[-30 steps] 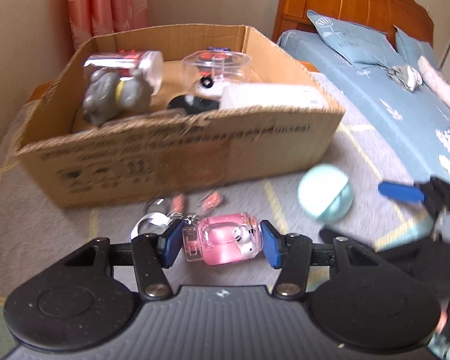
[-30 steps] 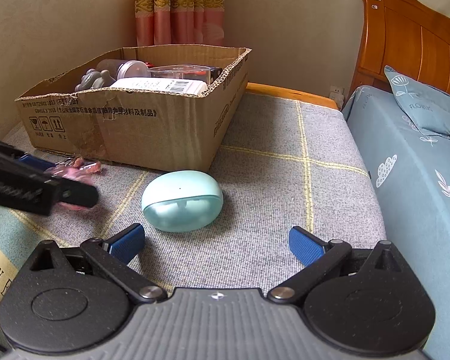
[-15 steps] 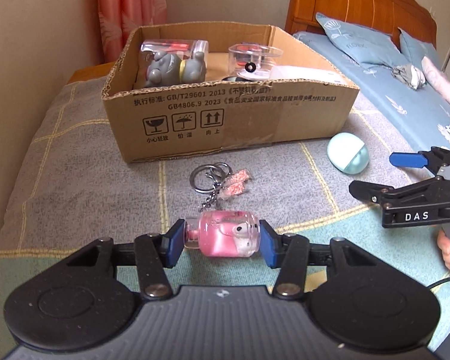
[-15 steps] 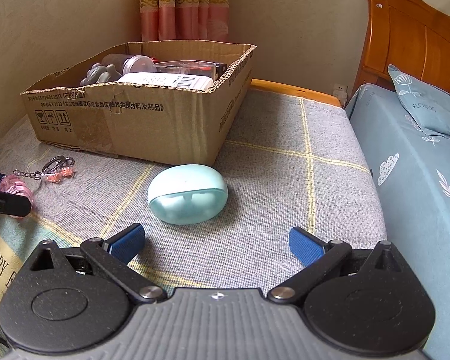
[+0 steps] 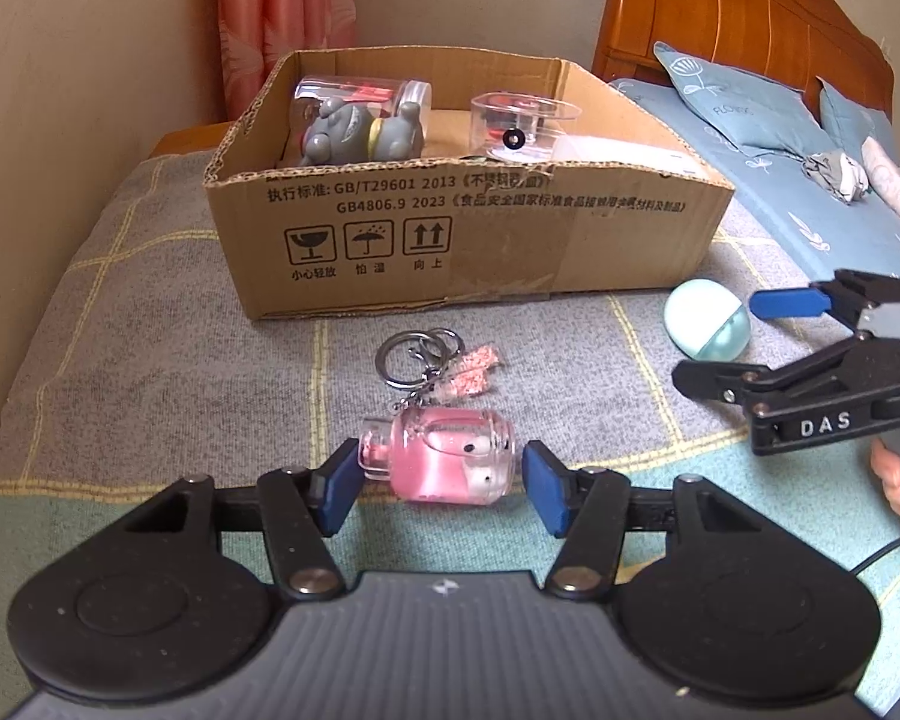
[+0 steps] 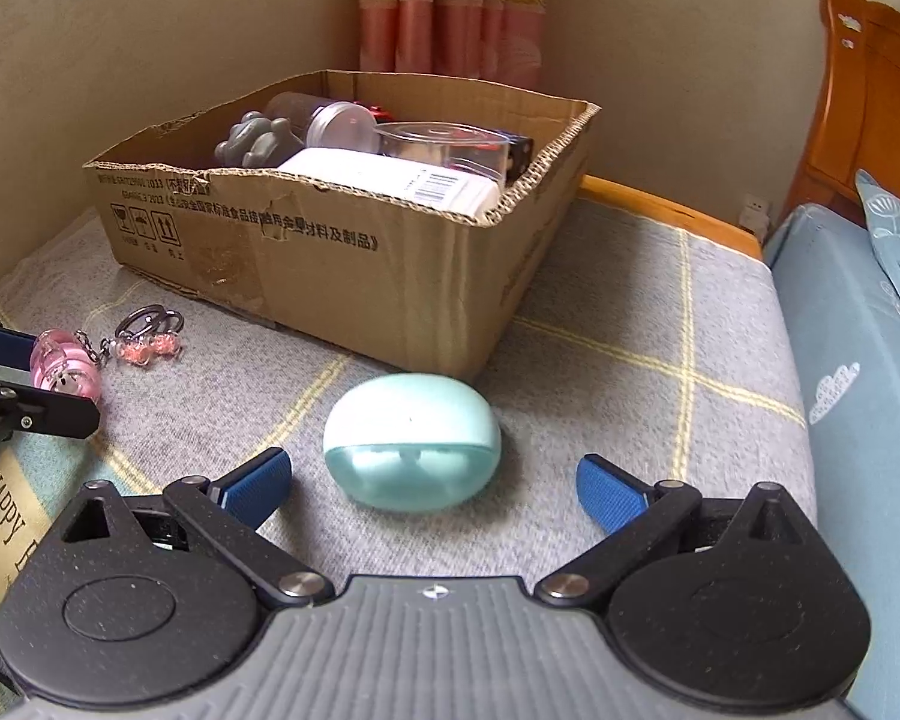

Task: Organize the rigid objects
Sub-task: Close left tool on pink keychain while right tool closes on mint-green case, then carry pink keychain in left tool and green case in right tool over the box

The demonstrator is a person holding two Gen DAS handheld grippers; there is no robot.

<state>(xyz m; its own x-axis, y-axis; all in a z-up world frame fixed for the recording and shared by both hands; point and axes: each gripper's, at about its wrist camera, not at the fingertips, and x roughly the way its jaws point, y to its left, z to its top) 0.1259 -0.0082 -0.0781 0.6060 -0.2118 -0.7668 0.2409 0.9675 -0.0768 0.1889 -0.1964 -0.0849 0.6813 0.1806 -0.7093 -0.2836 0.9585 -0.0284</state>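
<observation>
Released pink charm [image 5: 444, 459], lengthwise between pads

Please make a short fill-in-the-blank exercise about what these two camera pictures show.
1. The pink keychain lies between the fingers of the ____ claw.
2. The mint case lies in front of the ____ claw.
3. The grey figurine sits inside the ____ box.
4. Both claws are ____.

Missing words: left; right; cardboard; open
</observation>
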